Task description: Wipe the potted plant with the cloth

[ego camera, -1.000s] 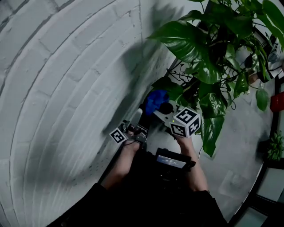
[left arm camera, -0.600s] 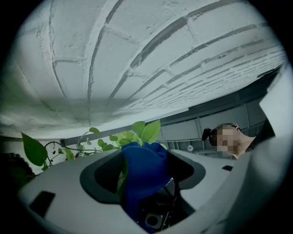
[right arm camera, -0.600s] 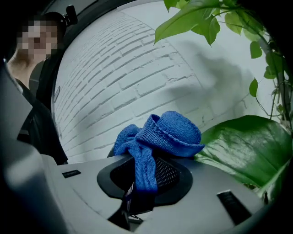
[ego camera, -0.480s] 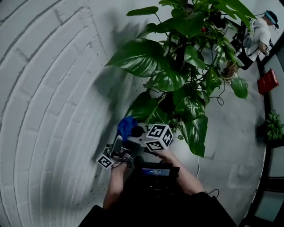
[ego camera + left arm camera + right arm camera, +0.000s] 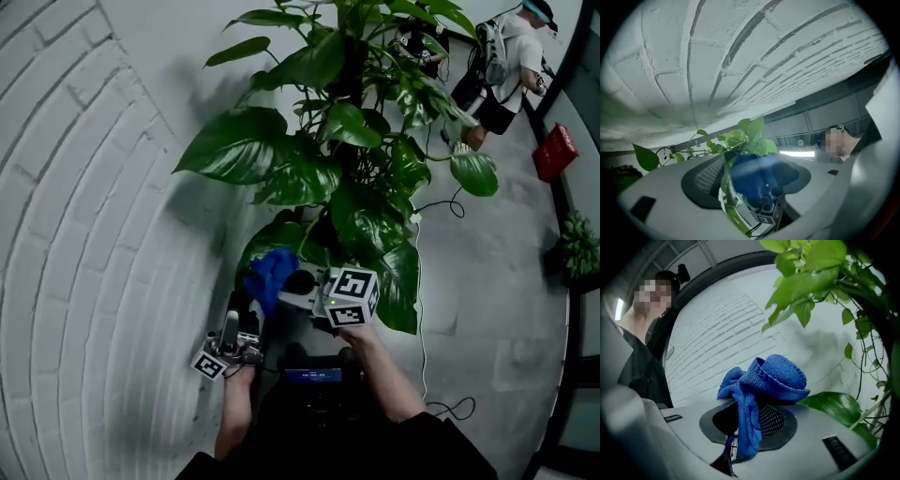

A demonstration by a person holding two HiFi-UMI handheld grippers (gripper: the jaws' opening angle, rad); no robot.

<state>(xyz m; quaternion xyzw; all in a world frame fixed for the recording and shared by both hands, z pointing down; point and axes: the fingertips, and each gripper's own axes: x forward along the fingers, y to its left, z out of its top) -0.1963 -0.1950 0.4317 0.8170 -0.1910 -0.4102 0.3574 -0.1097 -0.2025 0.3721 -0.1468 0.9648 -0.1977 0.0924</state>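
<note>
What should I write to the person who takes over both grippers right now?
Left gripper: open, jaws have just been opening; a thin leaf stands in the gap, not pinched.
Right gripper: shut on the blue cloth.
Potted plant: ahead, by the brick wall; the cloth is beside its lower leaves.
Done: cloth gripped. Left: wiping the leaves.

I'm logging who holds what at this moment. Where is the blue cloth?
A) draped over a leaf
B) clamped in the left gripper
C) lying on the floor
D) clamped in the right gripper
D: in the right gripper view the blue cloth is bunched up and pinched between the jaws of the right gripper, its tail hanging down between them.
</note>
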